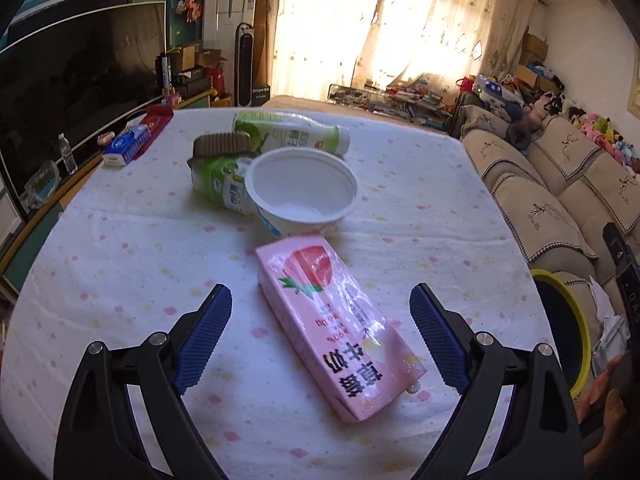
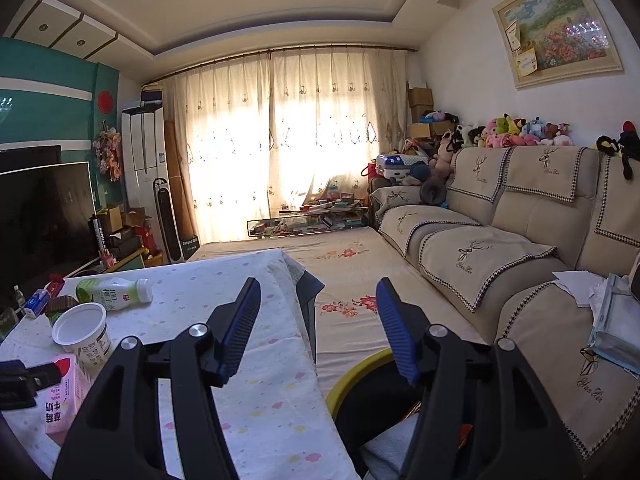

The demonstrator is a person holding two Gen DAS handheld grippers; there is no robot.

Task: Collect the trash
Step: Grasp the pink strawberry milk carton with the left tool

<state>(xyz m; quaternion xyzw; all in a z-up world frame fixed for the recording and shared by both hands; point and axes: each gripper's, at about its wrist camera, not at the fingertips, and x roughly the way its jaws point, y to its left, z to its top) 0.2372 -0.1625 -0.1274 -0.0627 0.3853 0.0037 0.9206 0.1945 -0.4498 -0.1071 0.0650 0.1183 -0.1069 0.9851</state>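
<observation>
A pink strawberry milk carton (image 1: 336, 328) lies flat on the table, between the open fingers of my left gripper (image 1: 320, 304); nothing is gripped. Behind it stand a white empty cup (image 1: 304, 192), a green-and-white bottle (image 1: 292, 130) lying on its side, a second green bottle (image 1: 218, 184) and a brown cookie pack (image 1: 220, 145). My right gripper (image 2: 318, 300) is open and empty, held above the table's right edge and the yellow-rimmed bin (image 2: 352, 376). The carton (image 2: 64, 396), cup (image 2: 82, 334) and bottle (image 2: 114, 290) show at left in the right wrist view.
The table (image 1: 120, 280) has a white dotted cloth. A blue-white tissue box (image 1: 126, 145) and red box (image 1: 154, 122) sit at its far left. The bin (image 1: 576, 320) is right of the table. A beige sofa (image 2: 500, 240) runs along the right; a TV (image 1: 72, 80) at left.
</observation>
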